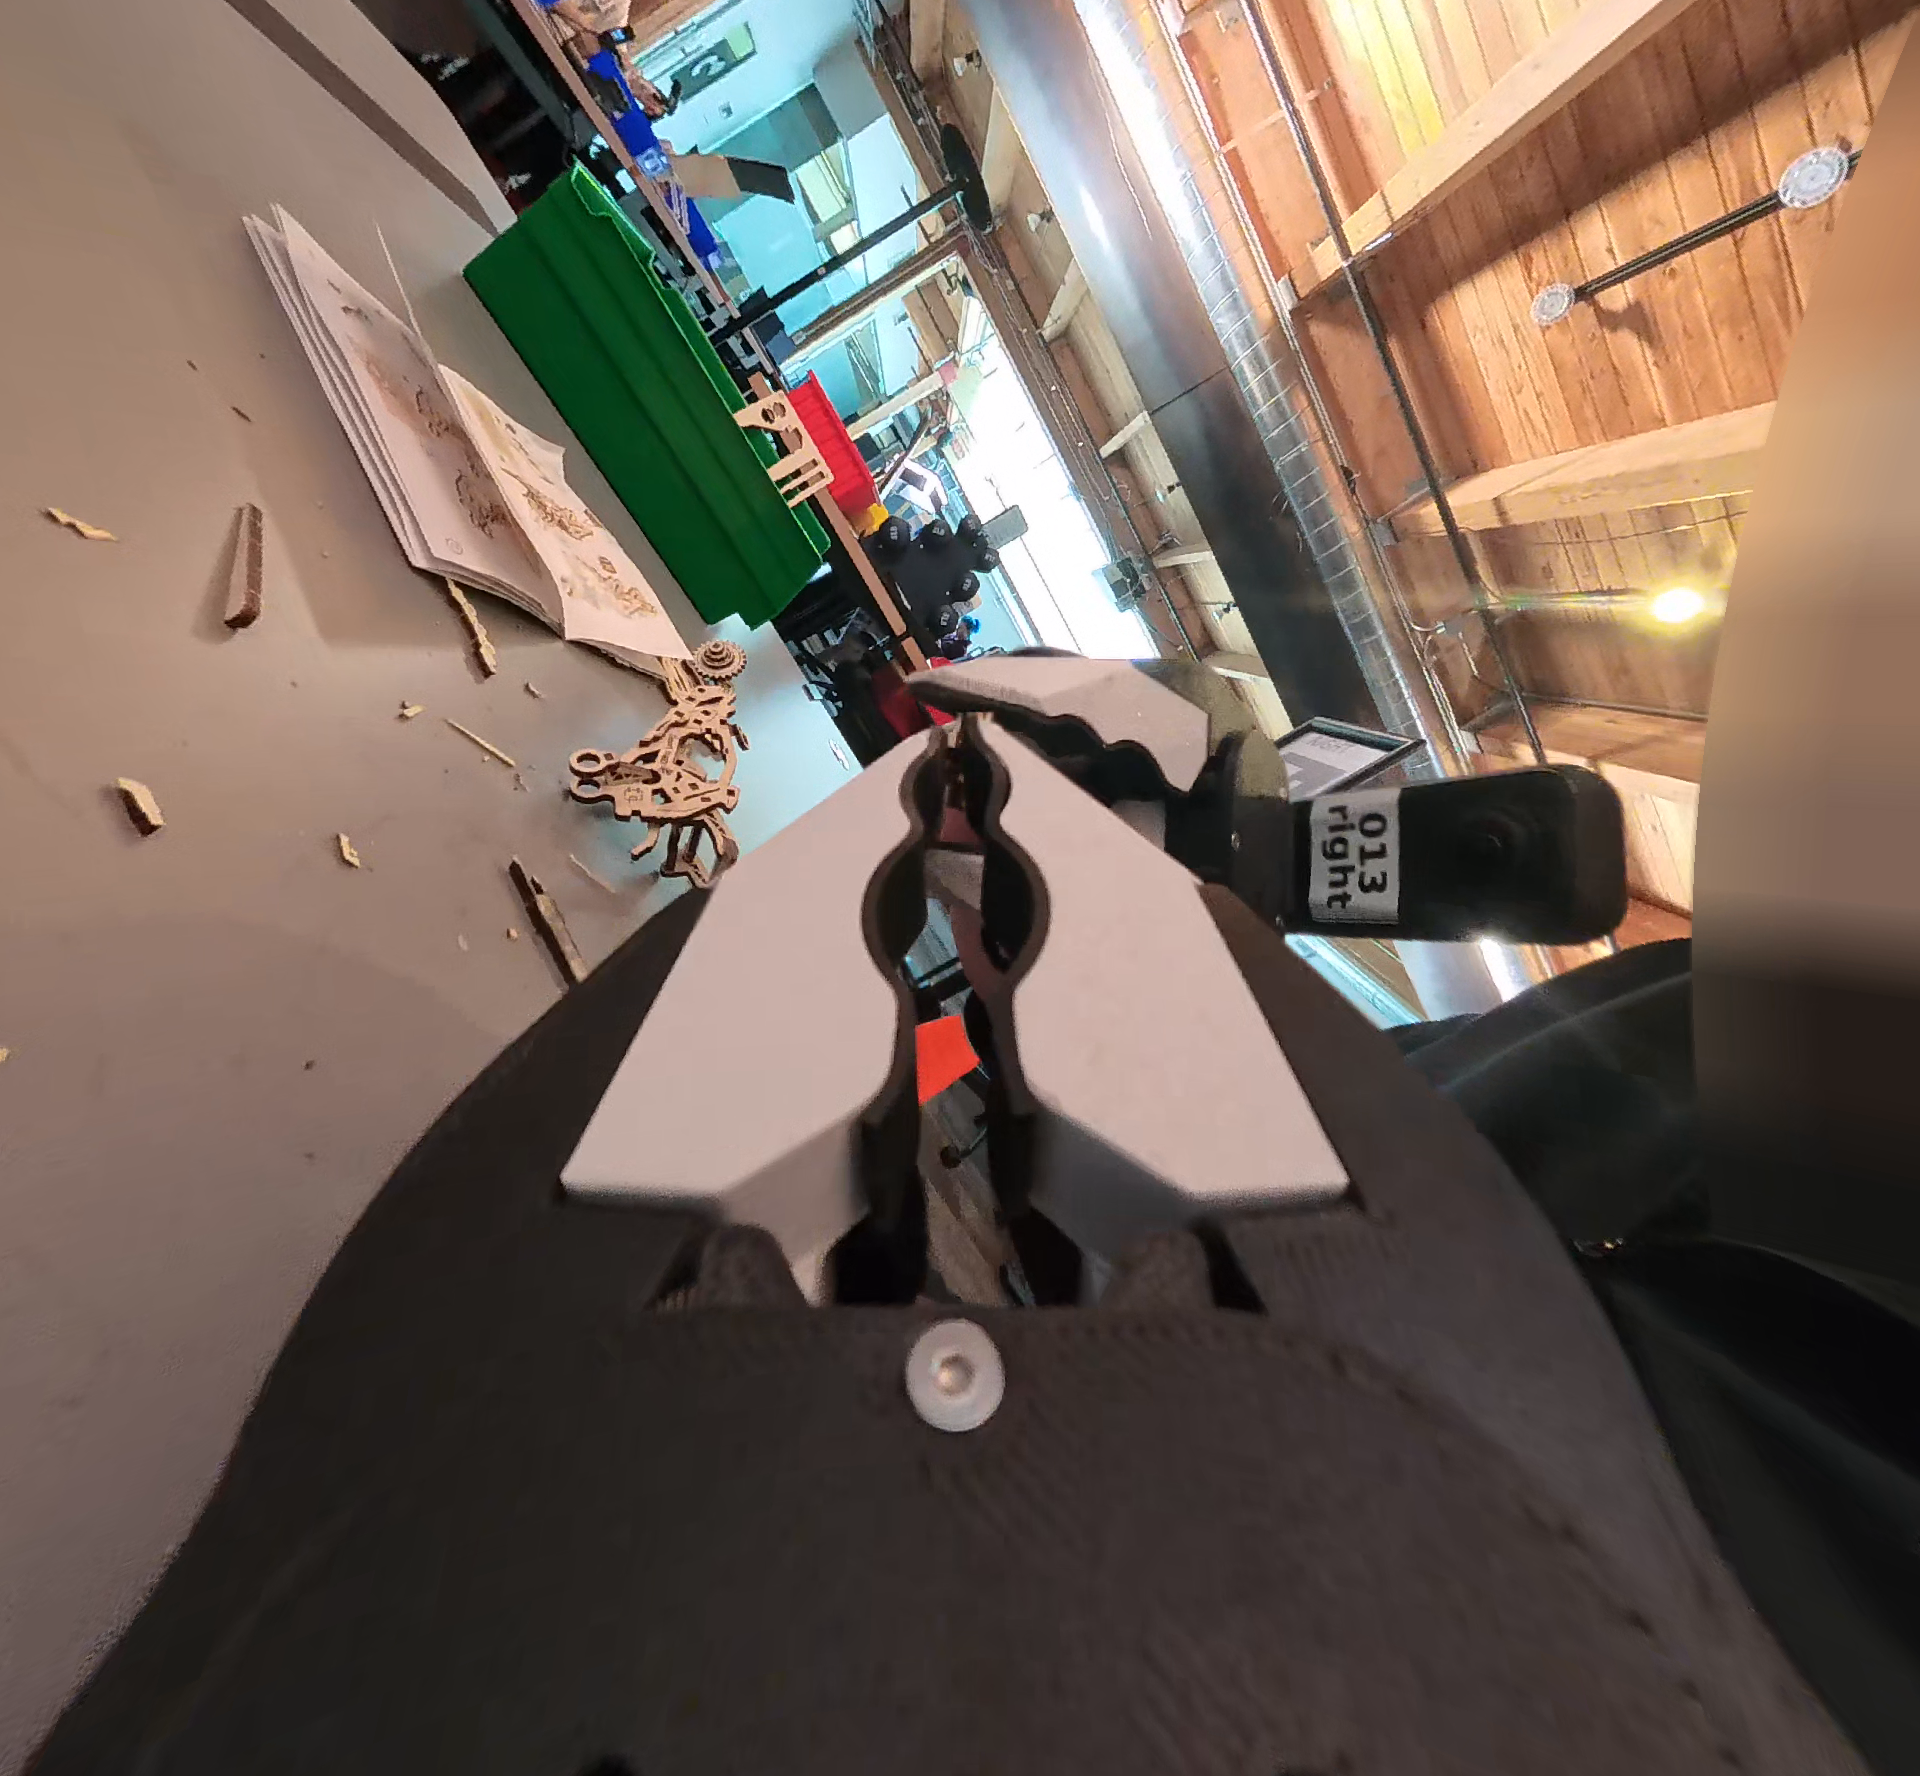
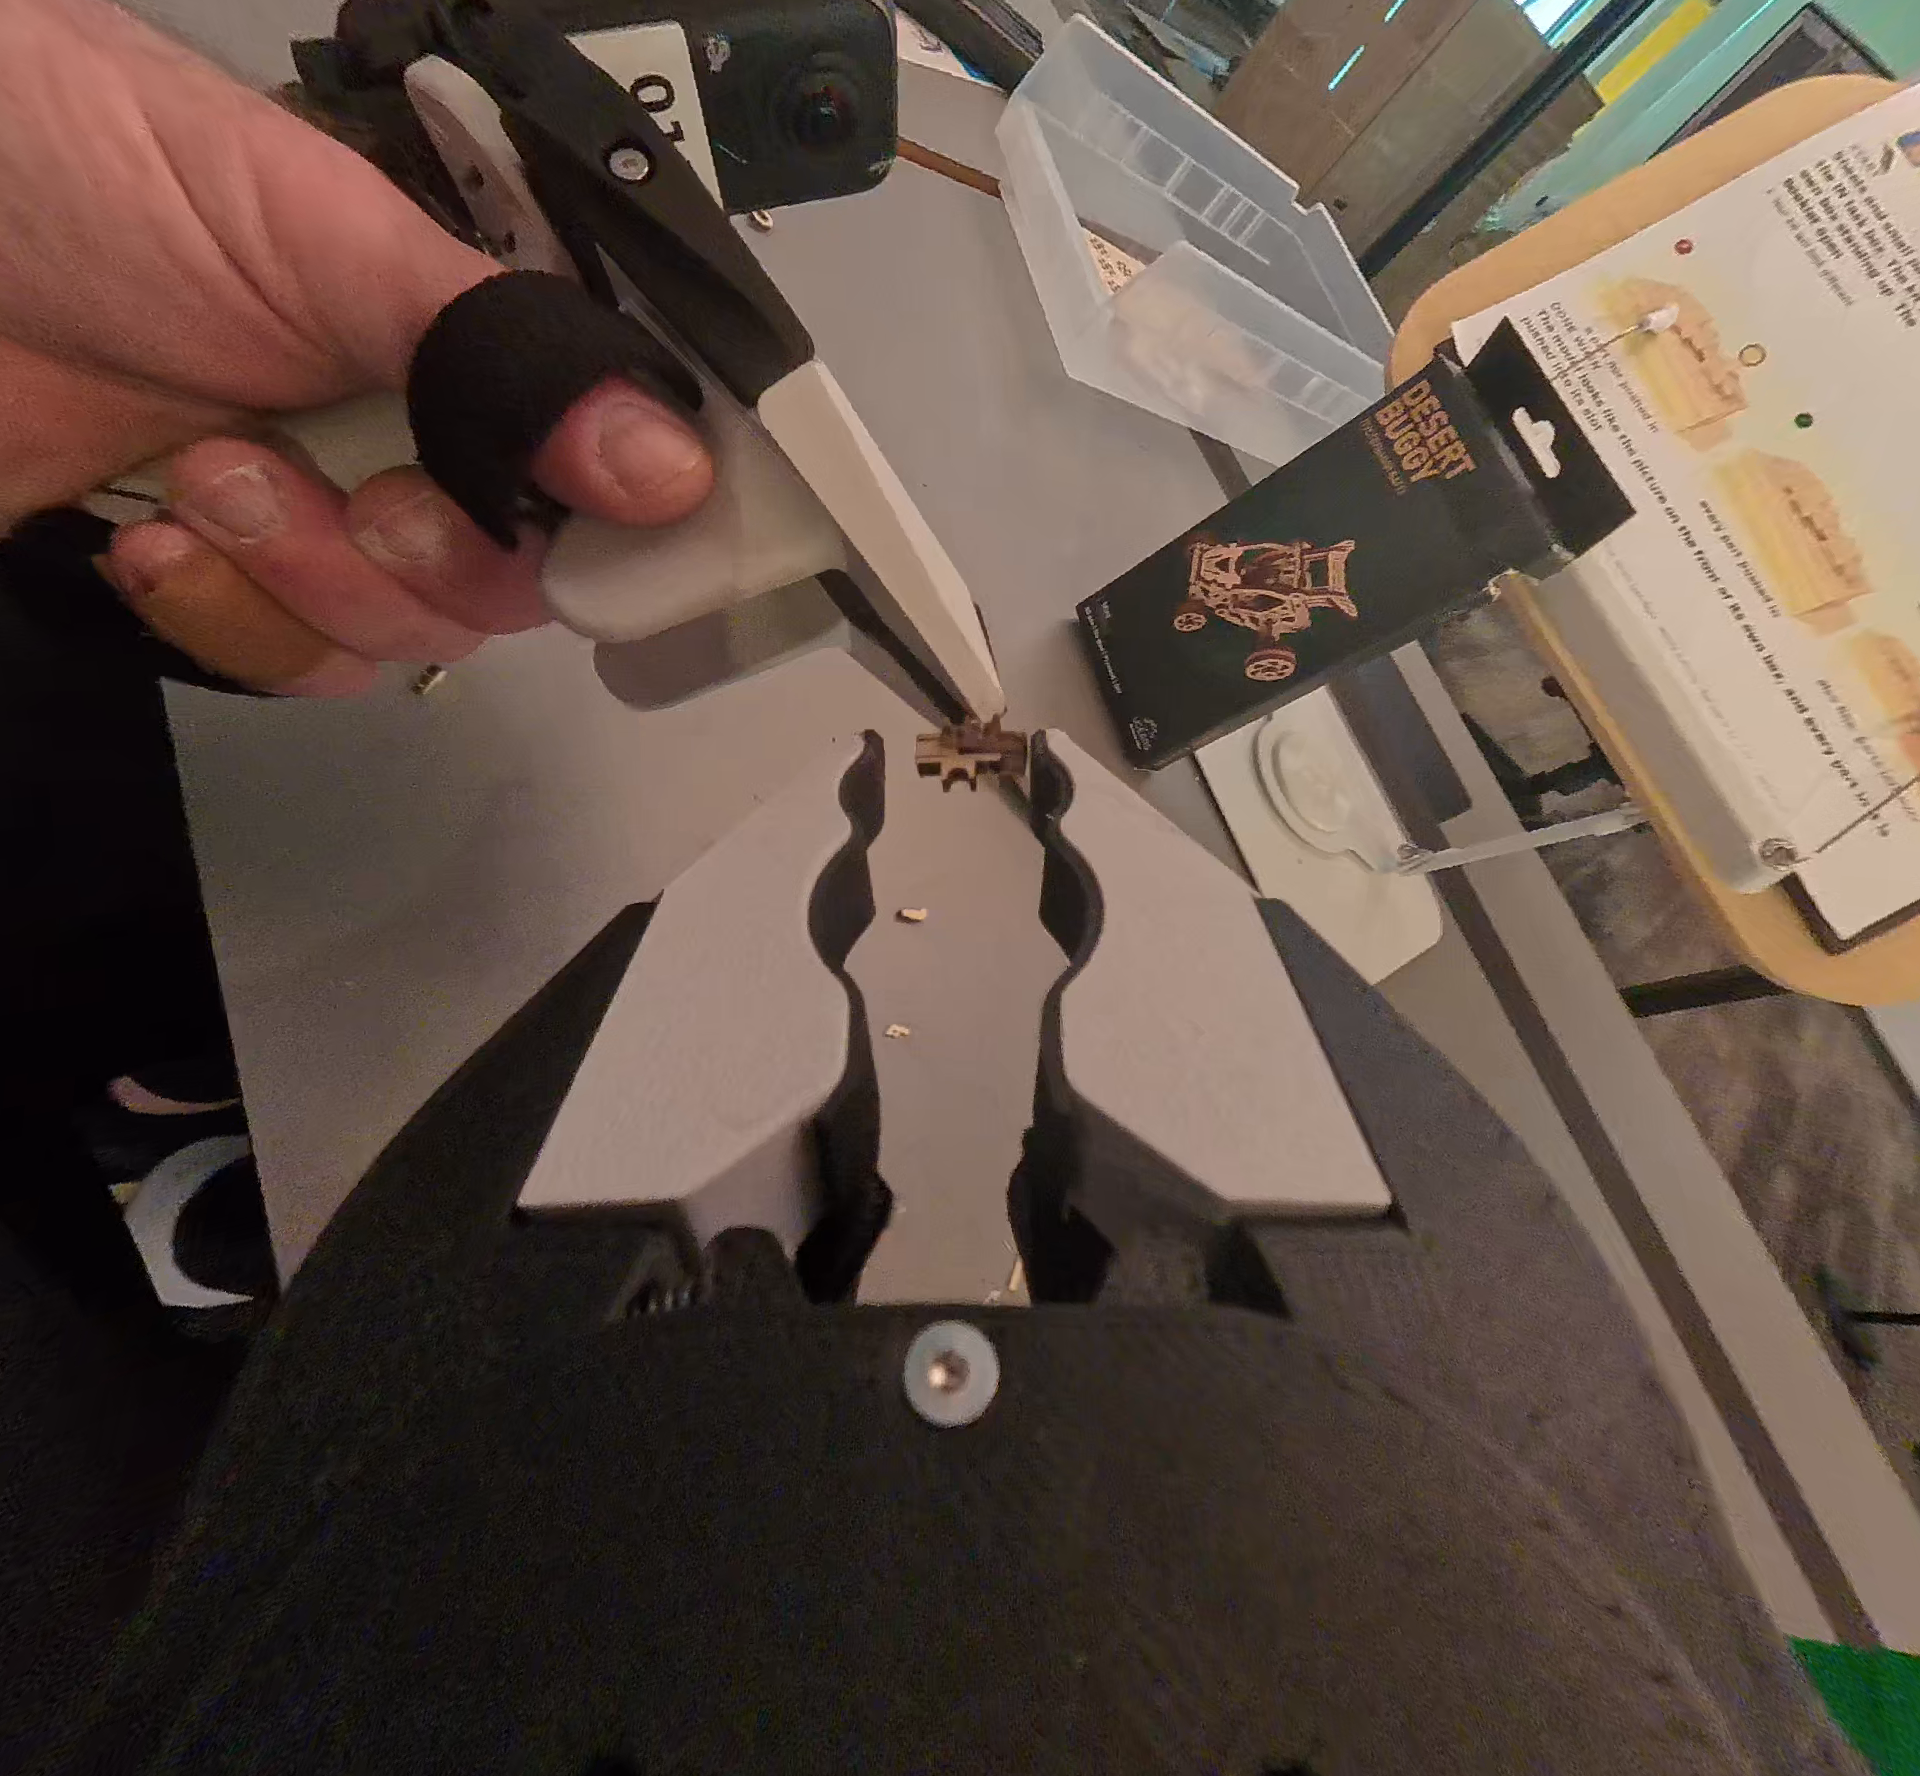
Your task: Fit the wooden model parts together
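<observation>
Grey tabletop (image 1: 208, 895) spreads under us, littered with wood offcuts (image 1: 244, 566), an open instruction booklet (image 1: 468, 469) and a partly built wooden model (image 1: 665, 786) lying flat near the booklet's corner. We judge the task mid-way: that assembly has gears and struts joined already, yet it is clearly unfinished, and we are working on a separate small wooden part (image 2: 971, 752) held up above the table.

Our left gripper (image 2: 985, 698) pinches that part at its tips, jaws closed on it. Our right gripper (image 2: 954, 758) stands with jaws spread wide; its right fingertip touches or nearly touches the part's end, the left one stays clear. Whether the part is one piece or two already pressed together, we cannot tell. It would then need fitting to the model on the table.

Beyond the booklet sits a green bin (image 1: 644, 417), a flat wooden sheet piece (image 1: 784, 453) poking up at its far end. A clear plastic tray (image 2: 1174, 272) holds pale pieces, too blurred to name. A dark kit box (image 2: 1340, 552) stands propped nearby.
</observation>
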Motion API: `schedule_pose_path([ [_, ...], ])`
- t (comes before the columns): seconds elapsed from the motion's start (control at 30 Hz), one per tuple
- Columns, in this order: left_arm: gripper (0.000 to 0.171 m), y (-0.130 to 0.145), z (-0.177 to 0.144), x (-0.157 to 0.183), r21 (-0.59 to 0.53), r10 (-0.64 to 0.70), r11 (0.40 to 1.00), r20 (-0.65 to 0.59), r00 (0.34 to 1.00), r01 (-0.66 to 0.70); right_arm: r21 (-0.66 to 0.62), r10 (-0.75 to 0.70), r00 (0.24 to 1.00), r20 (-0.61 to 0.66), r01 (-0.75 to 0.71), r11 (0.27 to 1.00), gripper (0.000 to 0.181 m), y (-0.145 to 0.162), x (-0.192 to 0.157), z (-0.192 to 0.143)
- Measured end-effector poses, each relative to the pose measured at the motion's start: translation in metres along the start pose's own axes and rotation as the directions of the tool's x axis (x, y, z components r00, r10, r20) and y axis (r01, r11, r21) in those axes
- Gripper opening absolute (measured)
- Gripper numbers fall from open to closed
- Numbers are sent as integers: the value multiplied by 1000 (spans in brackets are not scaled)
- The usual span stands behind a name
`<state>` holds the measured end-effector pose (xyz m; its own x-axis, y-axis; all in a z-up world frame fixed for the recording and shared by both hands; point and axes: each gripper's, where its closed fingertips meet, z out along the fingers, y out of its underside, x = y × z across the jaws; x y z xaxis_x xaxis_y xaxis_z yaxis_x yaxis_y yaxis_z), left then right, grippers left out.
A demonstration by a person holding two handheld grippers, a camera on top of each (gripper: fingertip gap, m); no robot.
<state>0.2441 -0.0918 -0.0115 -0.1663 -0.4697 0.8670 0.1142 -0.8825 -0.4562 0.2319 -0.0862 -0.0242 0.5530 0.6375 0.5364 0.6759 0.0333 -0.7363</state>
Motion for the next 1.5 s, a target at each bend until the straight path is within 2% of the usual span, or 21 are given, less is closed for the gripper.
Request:
schedule_pose_path([
  [0.13,0,4,2,-1,-8,-7,1000,11,1000,8,-27,-32,999,-21,31,999,17,3,1,0],
  [0.53,5,7,4,4,-17,35,999,-11,999,-35,15,71,997,12,-72,997,17,3,5,-2],
  [1.03,4,8,5,3,7,48,999,13,999,-48,11,56,998,0,-56,998,17,2,4,-1],
  [1.5,2,7,5,7,12,46,999,-25,999,-46,42,95,995,15,-95,995,18,-1,4,-3],
])
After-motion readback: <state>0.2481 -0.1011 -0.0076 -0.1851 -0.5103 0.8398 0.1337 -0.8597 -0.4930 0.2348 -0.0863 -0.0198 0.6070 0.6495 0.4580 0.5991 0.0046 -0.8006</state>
